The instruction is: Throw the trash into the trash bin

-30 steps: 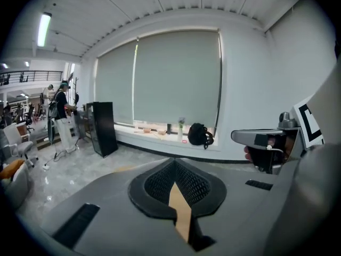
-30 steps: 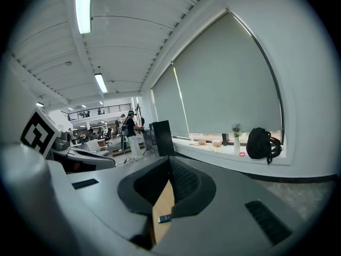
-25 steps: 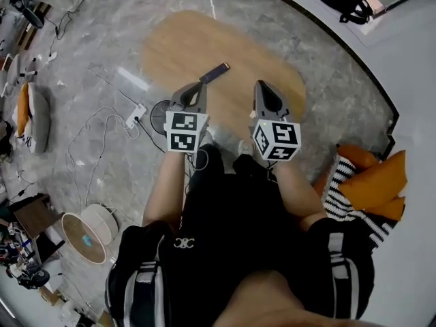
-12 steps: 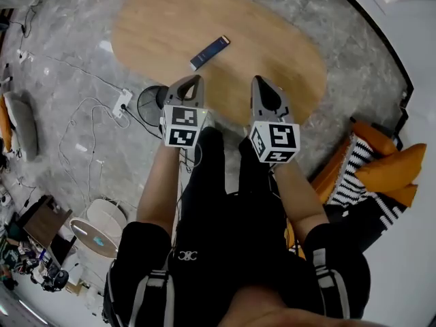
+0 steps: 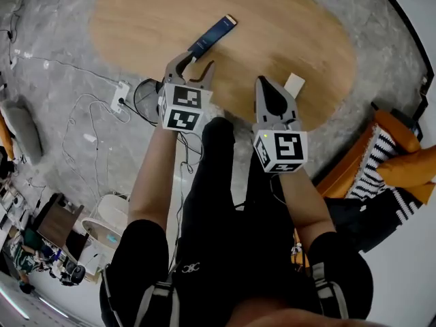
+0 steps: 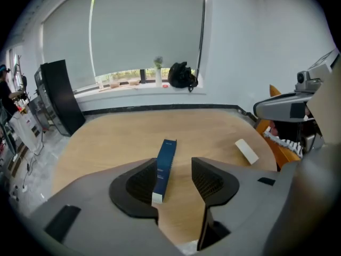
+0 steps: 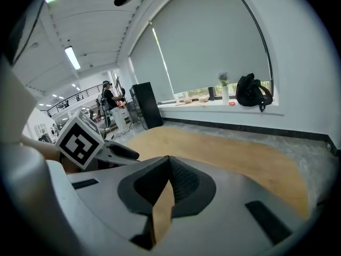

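Note:
A long dark blue box (image 5: pixel 212 35) lies on the oval wooden table (image 5: pixel 150 19), and a small white box (image 5: pixel 294 85) lies near the table's right front edge. My left gripper (image 5: pixel 195 63) hangs over the blue box's near end, its jaws opening. In the left gripper view the blue box (image 6: pixel 164 168) shows between the pads of the left gripper (image 6: pixel 173 181), which do not press on it; the white box (image 6: pixel 246 151) lies to the right. My right gripper (image 5: pixel 272 90) sits just left of the white box. Its jaws (image 7: pixel 169 164) are shut with nothing in them.
A power strip (image 5: pixel 122 93) and loose cables lie on the grey floor left of the table. A white round container (image 5: pixel 102 231) stands at lower left. Orange and striped cushions (image 5: pixel 402 172) lie at right. A black bag (image 6: pixel 183 76) sits on the windowsill.
Both grippers have come down towards the table, which now looks larger and closer. The left jaws went from shut to open. The white box has come into sight.

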`<state>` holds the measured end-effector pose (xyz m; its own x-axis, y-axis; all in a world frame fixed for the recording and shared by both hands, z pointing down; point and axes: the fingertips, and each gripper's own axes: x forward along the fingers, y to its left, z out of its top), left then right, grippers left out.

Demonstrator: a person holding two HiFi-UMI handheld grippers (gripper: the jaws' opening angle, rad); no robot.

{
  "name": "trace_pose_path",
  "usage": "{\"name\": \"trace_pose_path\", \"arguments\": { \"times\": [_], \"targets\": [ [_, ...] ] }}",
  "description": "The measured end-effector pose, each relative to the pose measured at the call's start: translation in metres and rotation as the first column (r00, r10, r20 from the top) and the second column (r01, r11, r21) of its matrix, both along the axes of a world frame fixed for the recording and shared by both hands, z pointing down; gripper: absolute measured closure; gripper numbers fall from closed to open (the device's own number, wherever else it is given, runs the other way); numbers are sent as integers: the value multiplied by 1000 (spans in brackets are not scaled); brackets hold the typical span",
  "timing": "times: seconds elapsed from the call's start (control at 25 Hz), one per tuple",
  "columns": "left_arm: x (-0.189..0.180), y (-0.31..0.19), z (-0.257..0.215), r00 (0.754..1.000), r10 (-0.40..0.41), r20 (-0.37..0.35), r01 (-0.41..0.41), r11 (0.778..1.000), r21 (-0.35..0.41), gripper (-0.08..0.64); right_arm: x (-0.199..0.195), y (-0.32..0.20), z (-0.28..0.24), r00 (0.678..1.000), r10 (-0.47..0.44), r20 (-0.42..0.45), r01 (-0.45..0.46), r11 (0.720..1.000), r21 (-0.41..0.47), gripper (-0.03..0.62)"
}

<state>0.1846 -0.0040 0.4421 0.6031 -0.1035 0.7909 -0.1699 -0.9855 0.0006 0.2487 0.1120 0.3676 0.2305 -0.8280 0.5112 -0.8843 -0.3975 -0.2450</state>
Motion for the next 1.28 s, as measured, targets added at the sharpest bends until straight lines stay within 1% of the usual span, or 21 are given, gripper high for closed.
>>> {"name": "trace_pose_path", "arguments": {
  "times": [0.16, 0.4, 0.52, 0.64, 0.72, 0.84, 0.88, 0.92, 1.0, 1.08, 1.2, 1.28],
  "targets": [
    [13, -11, 31, 998, 44, 44, -44, 999, -1, 324, 8, 1, 18, 1000, 11, 3, -11, 1000, -14, 580],
    [36, -24, 67, 986, 112, 122, -115, 993, 16, 314, 25, 6, 29, 1000, 28, -5, -28, 999, -38, 580],
    [46, -31, 85, 980, 127, 150, -131, 991, 18, 314, 31, 7, 34, 999, 34, -1, -34, 998, -47, 581],
    [54, -34, 99, 970, 153, 188, -157, 988, 5, 309, 38, 8, 37, 999, 32, 0, -32, 998, -55, 580],
    [55, -34, 109, 960, 173, 220, -175, 985, -12, 292, 40, 9, 39, 1000, 30, -5, -31, 998, -62, 580],
    [54, -34, 121, 953, 172, 247, -172, 985, -23, 296, 44, 13, 43, 999, 38, -2, -38, 997, -69, 580],
    [54, -34, 123, 954, 166, 250, -166, 986, -22, 333, 45, 14, 44, 999, 45, 2, -44, 997, -69, 580],
    [54, -33, 123, 955, 161, 249, -162, 987, -19, 347, 46, 16, 45, 999, 52, 9, -51, 996, -69, 580],
    [53, -32, 120, 959, 153, 239, -157, 988, -4, 354, 46, 18, 45, 998, 60, 19, -59, 996, -67, 580],
    [53, -33, 110, 970, 128, 208, -135, 991, 16, 356, 46, 17, 45, 998, 58, 18, -57, 996, -62, 580],
    [49, -34, 90, 988, 63, 144, -65, 998, 16, 357, 42, 16, 44, 999, 46, 17, -45, 997, -62, 580],
    [42, -35, 74, 994, 12, 107, -13, 1000, 12, 357, 40, 13, 40, 999, 37, 16, -36, 998, -60, 580]
  ]
}}
